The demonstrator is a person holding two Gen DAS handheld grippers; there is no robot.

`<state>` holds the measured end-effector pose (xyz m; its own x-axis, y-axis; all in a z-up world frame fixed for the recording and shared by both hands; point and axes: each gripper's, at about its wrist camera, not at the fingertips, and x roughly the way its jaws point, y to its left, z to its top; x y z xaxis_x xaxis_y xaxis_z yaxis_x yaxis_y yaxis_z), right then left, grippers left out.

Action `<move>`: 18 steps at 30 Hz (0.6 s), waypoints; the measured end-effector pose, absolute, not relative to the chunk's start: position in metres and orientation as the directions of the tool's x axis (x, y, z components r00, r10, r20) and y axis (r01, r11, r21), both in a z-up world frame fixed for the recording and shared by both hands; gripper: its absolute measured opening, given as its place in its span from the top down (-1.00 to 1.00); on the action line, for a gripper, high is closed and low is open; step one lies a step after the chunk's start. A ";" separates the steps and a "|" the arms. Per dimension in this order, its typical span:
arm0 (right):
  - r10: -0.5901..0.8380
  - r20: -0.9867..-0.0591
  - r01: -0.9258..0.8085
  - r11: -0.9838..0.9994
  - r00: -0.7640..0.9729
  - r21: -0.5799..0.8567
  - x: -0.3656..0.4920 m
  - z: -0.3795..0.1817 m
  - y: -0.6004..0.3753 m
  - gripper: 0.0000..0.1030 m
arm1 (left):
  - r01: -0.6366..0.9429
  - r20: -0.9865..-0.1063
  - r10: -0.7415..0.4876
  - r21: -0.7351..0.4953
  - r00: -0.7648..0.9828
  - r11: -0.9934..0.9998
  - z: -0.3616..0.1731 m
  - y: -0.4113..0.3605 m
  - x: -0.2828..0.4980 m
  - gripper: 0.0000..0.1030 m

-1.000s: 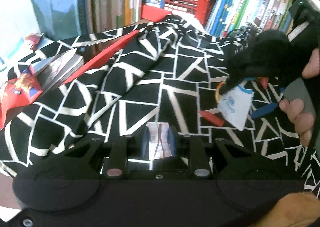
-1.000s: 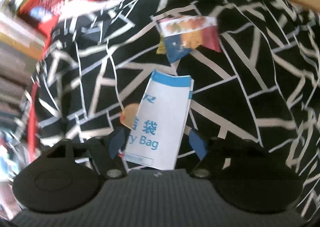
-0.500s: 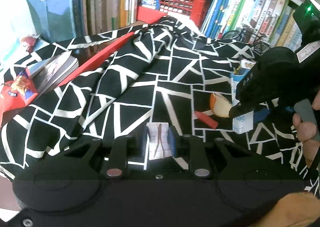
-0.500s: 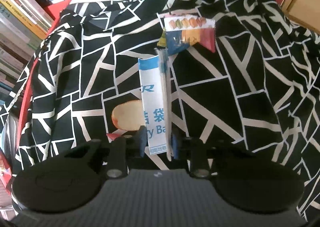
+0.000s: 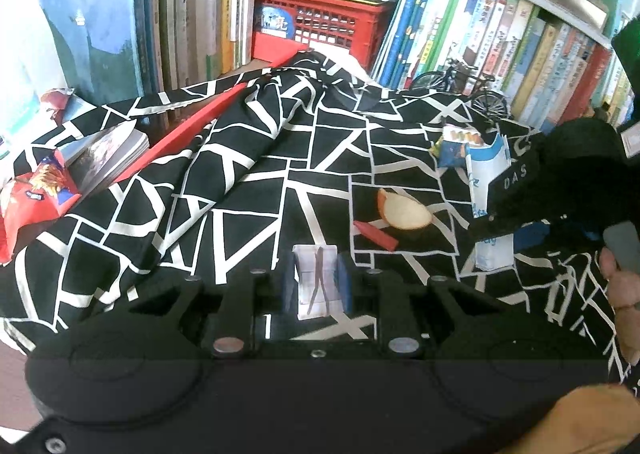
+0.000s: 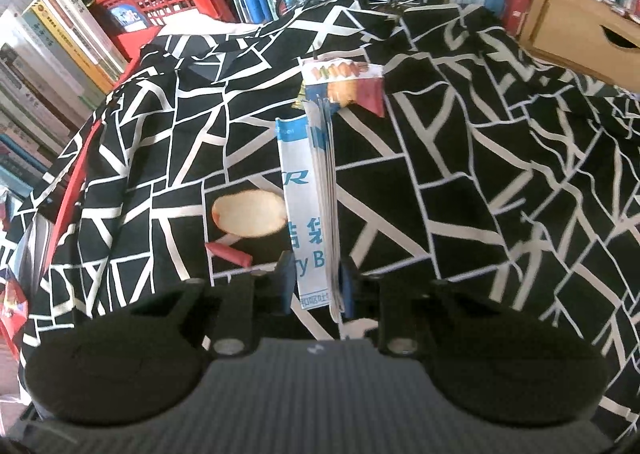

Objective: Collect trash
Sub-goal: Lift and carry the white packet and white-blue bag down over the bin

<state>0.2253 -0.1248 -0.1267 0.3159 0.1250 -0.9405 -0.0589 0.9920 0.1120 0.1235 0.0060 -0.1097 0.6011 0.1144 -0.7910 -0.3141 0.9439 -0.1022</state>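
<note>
Paper, thin and light: a white-and-blue paper bag stands on edge above the black-and-white cloth, its near end clamped in the right gripper. It looks floppy, so a hold nearer the middle seems safer. Only the left view shows the left gripper clenched on a folded white paper scrap, plus a red snack packet far left.

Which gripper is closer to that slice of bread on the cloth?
Right. The right gripper sits just beside the bread slice, clamping a paper bag; the left gripper is farther back.
</note>
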 end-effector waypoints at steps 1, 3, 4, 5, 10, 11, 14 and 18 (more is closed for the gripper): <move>0.125 -0.939 -0.063 0.992 0.321 0.110 0.220 -0.125 -0.127 0.46 | -0.311 -0.790 0.112 -0.102 0.603 0.945 -0.108 0.005 0.121 0.59; 0.126 -0.937 -0.068 0.992 0.326 0.110 0.212 -0.123 -0.130 0.46 | -0.304 -0.788 0.110 -0.102 0.606 0.947 -0.105 0.002 0.115 0.59; 0.128 -0.937 -0.068 0.991 0.325 0.112 0.208 -0.123 -0.131 0.46 | -0.301 -0.787 0.108 -0.102 0.607 0.948 -0.103 0.001 0.112 0.59; 0.131 -0.938 -0.067 0.991 0.322 0.115 0.204 -0.122 -0.133 0.46 | -0.299 -0.786 0.106 -0.104 0.609 0.949 -0.102 -0.001 0.109 0.59; 0.135 -0.937 -0.062 0.991 0.322 0.121 0.185 -0.120 -0.141 0.46 | -0.285 -0.780 0.093 -0.113 0.619 0.952 -0.096 -0.007 0.095 0.59; 0.136 -0.937 -0.059 0.991 0.322 0.123 0.180 -0.119 -0.143 0.46 | -0.280 -0.778 0.089 -0.114 0.622 0.953 -0.095 -0.009 0.092 0.59; 0.141 -0.932 -0.051 0.990 0.332 0.132 0.165 -0.114 -0.149 0.46 | -0.254 -0.771 0.072 -0.119 0.633 0.960 -0.091 -0.013 0.080 0.59; 0.157 -0.923 -0.033 0.987 0.352 0.155 0.138 -0.105 -0.158 0.46 | -0.210 -0.761 0.041 -0.126 0.647 0.969 -0.084 -0.018 0.058 0.59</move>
<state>0.1379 -0.1581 -0.1048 0.3518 0.1567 -0.9229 -0.0335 0.9874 0.1549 0.0580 -0.0182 -0.0844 0.6469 0.0410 -0.7614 -0.2101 0.9695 -0.1263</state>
